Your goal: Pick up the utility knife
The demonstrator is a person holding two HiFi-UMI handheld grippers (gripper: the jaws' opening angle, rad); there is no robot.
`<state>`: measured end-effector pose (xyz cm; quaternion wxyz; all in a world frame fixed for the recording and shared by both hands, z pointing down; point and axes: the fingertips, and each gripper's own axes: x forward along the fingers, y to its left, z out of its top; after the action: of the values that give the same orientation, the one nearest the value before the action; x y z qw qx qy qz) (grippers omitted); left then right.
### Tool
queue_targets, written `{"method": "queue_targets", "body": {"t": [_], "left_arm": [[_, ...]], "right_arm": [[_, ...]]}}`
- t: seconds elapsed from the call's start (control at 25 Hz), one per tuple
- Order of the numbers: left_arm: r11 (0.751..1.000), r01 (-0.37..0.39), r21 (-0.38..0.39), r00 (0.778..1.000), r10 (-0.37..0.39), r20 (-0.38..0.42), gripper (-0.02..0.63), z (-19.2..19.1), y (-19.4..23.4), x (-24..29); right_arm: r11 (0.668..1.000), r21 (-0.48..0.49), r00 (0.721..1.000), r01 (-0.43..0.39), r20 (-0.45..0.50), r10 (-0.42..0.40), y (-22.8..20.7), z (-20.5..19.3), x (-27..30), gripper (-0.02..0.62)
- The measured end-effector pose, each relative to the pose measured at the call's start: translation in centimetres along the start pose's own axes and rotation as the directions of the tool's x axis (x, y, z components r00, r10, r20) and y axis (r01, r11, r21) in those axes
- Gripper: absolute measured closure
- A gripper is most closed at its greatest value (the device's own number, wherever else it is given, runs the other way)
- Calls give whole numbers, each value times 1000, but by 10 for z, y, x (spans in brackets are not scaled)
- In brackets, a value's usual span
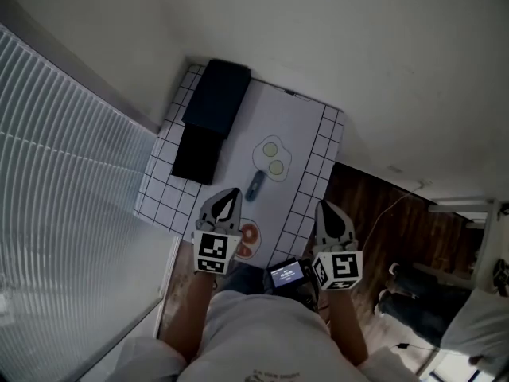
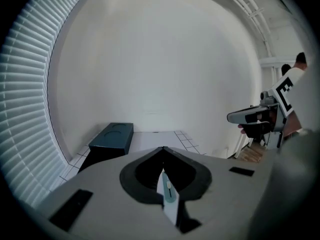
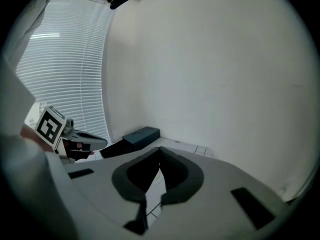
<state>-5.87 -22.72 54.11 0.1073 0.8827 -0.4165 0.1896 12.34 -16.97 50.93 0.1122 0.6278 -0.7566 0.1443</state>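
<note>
The utility knife point(image 1: 254, 184), a slim blue tool, lies on the white mat of the tiled table point(image 1: 314, 165). My left gripper point(image 1: 231, 194) hovers just short of it at the near left, jaws together and empty. In the left gripper view the left gripper point(image 2: 162, 149) is shut at its tips, and a pale strip with a teal slider point(image 2: 168, 194), probably the knife below, shows through the slot behind them. My right gripper point(image 1: 324, 207) hangs past the table's right edge. Its tips point(image 3: 160, 149) also meet, with nothing in them.
A dark blue box point(image 1: 217, 95) and a black box point(image 1: 197, 153) sit at the table's far left. A pale ring with two yellow-green rounds point(image 1: 272, 157) lies beyond the knife, and a red-orange item point(image 1: 249, 235) lies near the front edge. Blinds point(image 1: 64, 157) stand to the left and wooden floor point(image 1: 382, 221) to the right.
</note>
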Motion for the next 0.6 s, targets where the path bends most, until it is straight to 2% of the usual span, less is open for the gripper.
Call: {"method": "queue_targets", "body": {"t": [0.12, 0.32, 0.6], "left_arm": [[1000, 14, -12, 1000, -14, -23, 600, -11, 0, 4], [997, 68, 30, 995, -65, -81, 598, -34, -5, 11], [991, 132, -17, 975, -132, -177, 598, -72, -11, 30]], "right_arm": [[999, 23, 999, -25, -27, 26, 5, -11, 6, 589], [999, 18, 997, -35, -65, 36, 12, -24, 16, 589], [999, 25, 993, -47, -111, 50, 17, -40, 29, 589]]}}
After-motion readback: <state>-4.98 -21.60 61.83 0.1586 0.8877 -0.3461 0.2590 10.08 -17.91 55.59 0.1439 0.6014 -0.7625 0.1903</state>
